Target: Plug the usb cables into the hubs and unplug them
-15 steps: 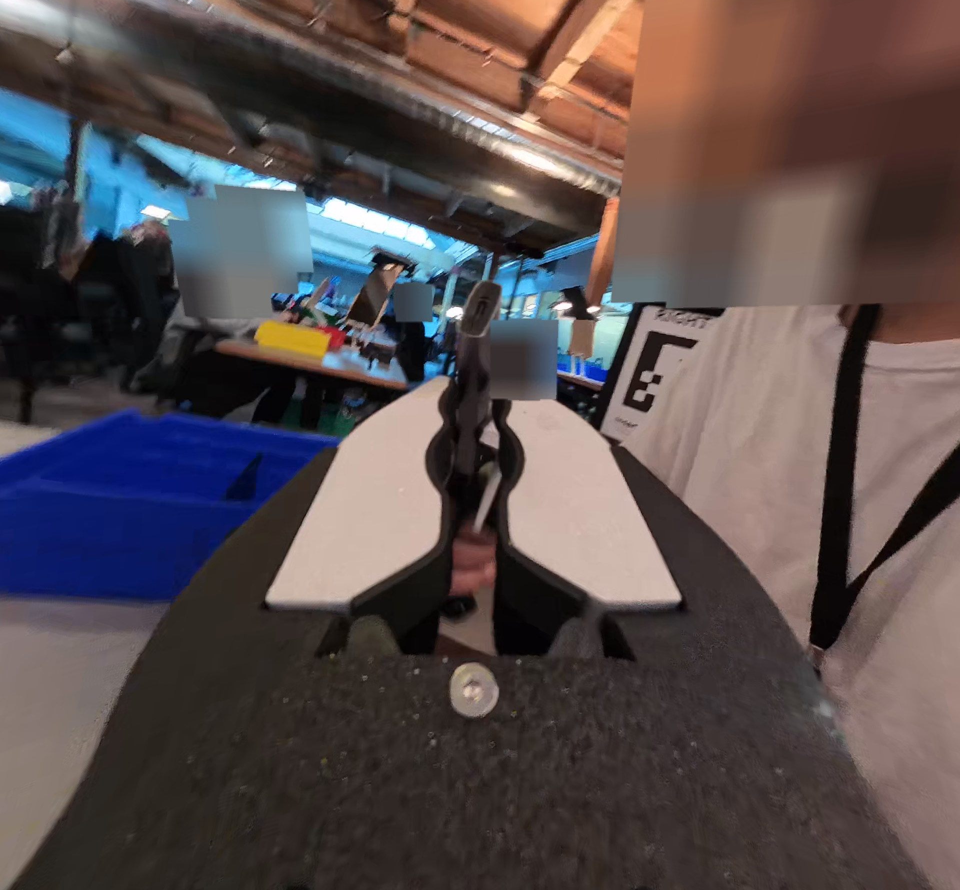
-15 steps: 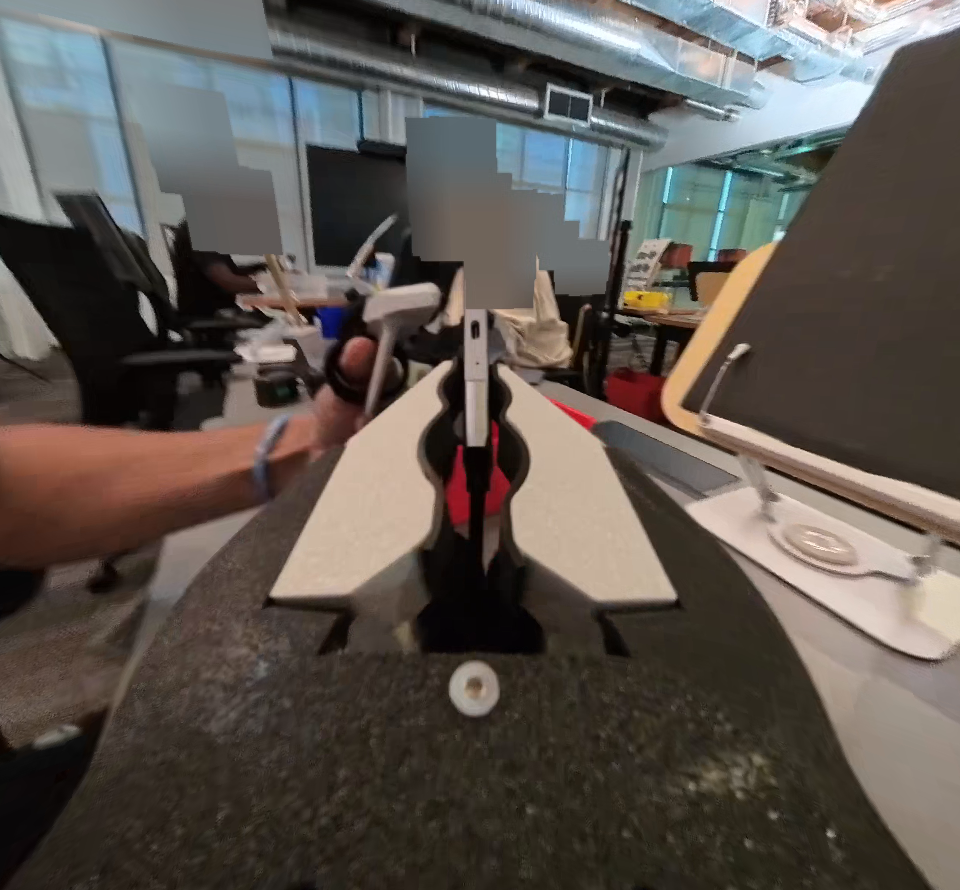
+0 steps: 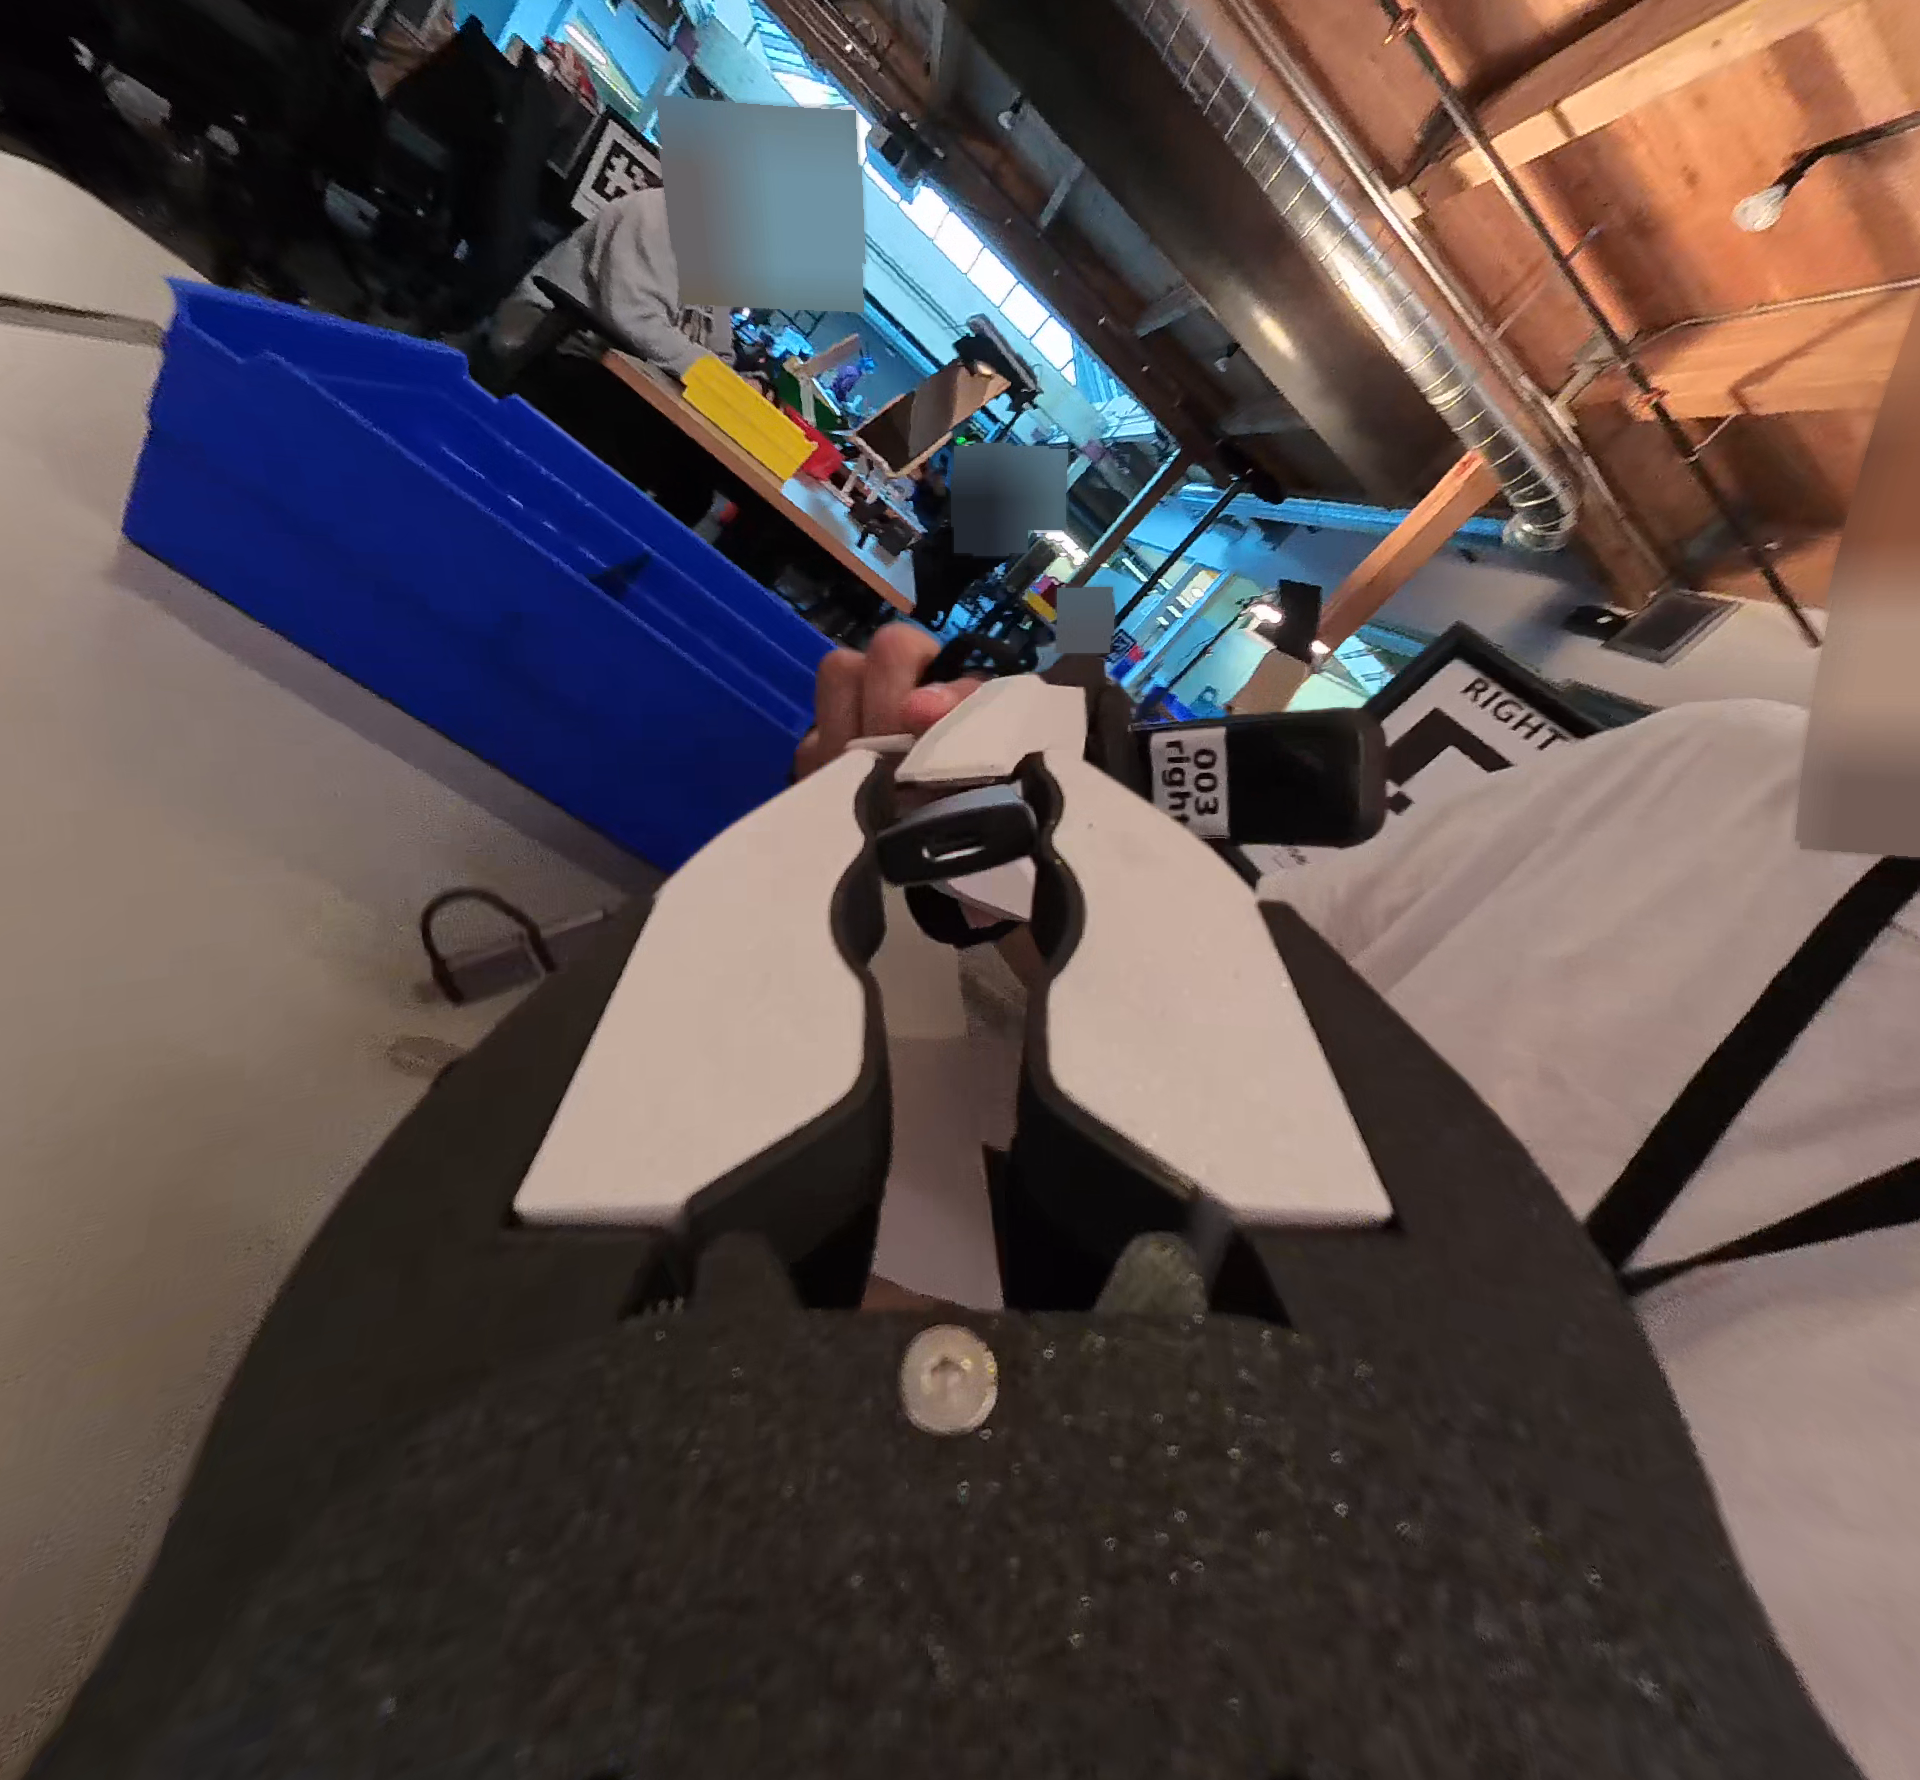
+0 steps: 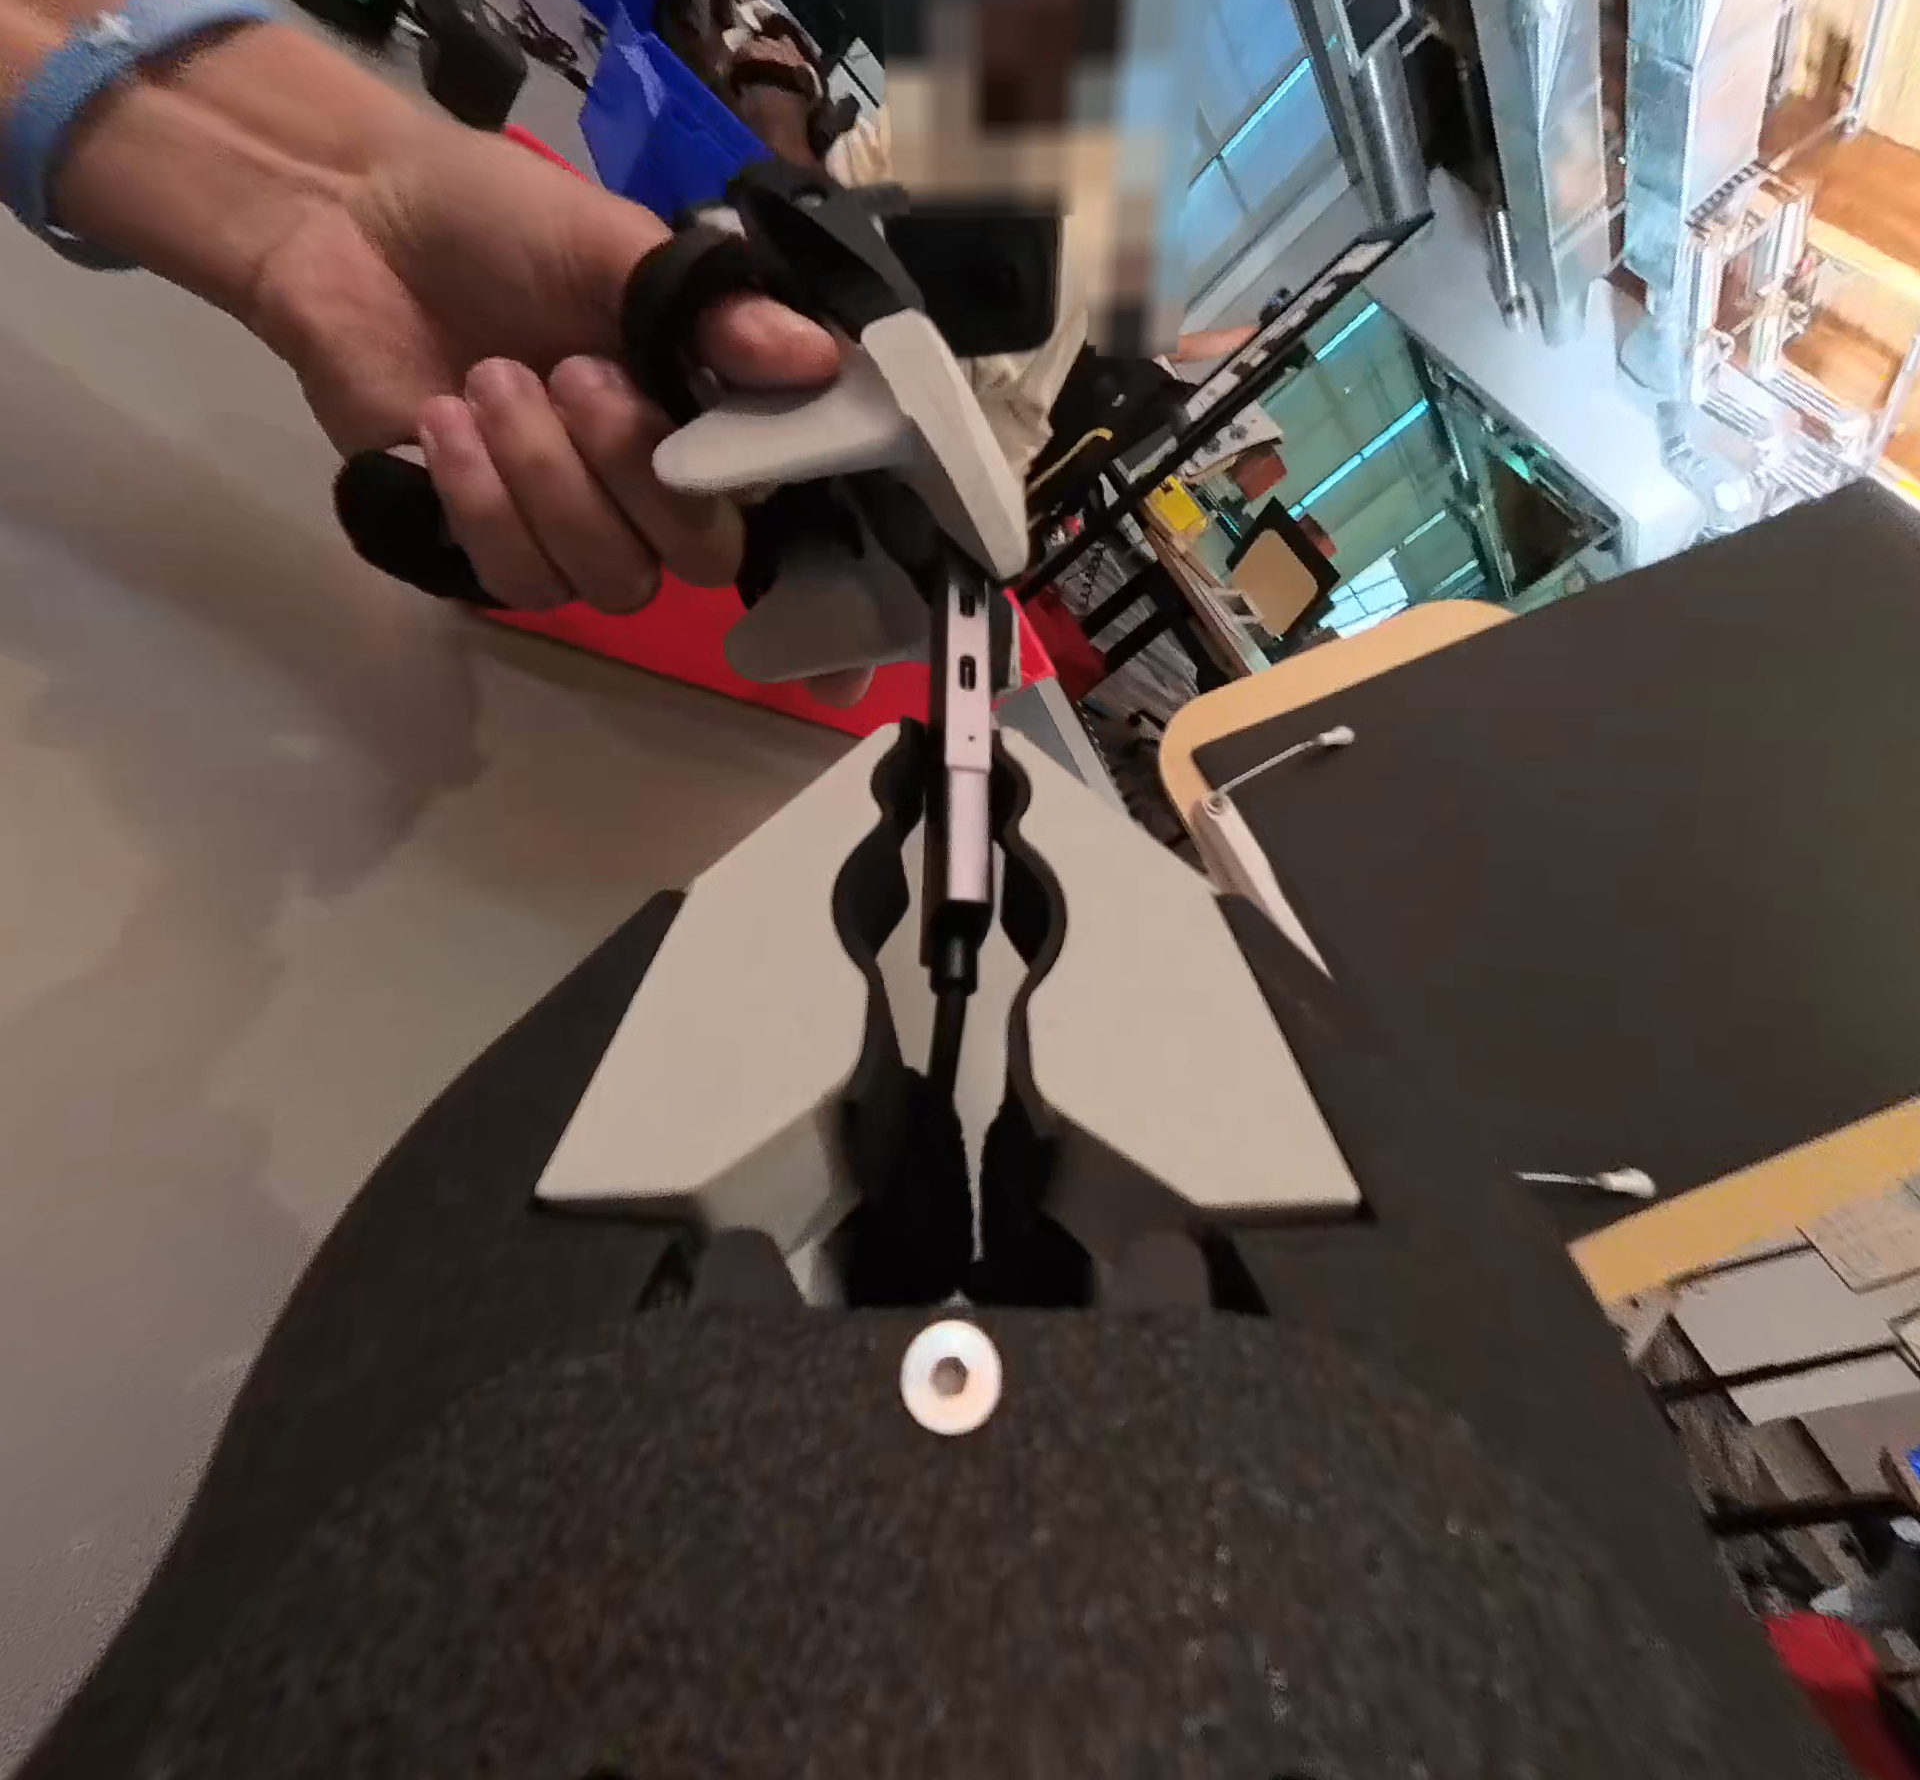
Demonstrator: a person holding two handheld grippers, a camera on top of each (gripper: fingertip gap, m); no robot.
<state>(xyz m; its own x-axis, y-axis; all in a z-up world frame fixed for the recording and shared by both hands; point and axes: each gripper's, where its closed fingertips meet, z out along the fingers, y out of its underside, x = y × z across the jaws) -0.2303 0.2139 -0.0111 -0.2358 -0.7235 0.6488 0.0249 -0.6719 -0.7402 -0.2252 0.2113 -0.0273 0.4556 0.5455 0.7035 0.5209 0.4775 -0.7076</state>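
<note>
My right gripper (image 4: 961,743) is shut on a slim silver hub (image 4: 966,795). The hub's black cable (image 4: 951,1003) runs back between the fingers. The hub points away, with ports along its side. A hand (image 4: 468,359) holds my left gripper (image 4: 935,525), which meets the hub's far end. In the left wrist view my left gripper (image 3: 961,795) is shut on a dark grey USB plug (image 3: 956,842), whose slotted end faces the camera. The right gripper's white finger (image 3: 997,733) and camera (image 3: 1257,774) sit just beyond it.
A blue bin (image 3: 436,535) stands on the pale table (image 3: 156,899), with a small black cable piece (image 3: 483,951) lying near it. A red tray (image 4: 675,629) lies behind the grippers. A black board on a wooden stand (image 4: 1558,847) is to the right. A person's white shirt (image 3: 1558,951) is close.
Both grippers have tilted and come together. The left gripper, earlier well apart to the left, now meets the far end of the hub. Both stay shut on what they held.
</note>
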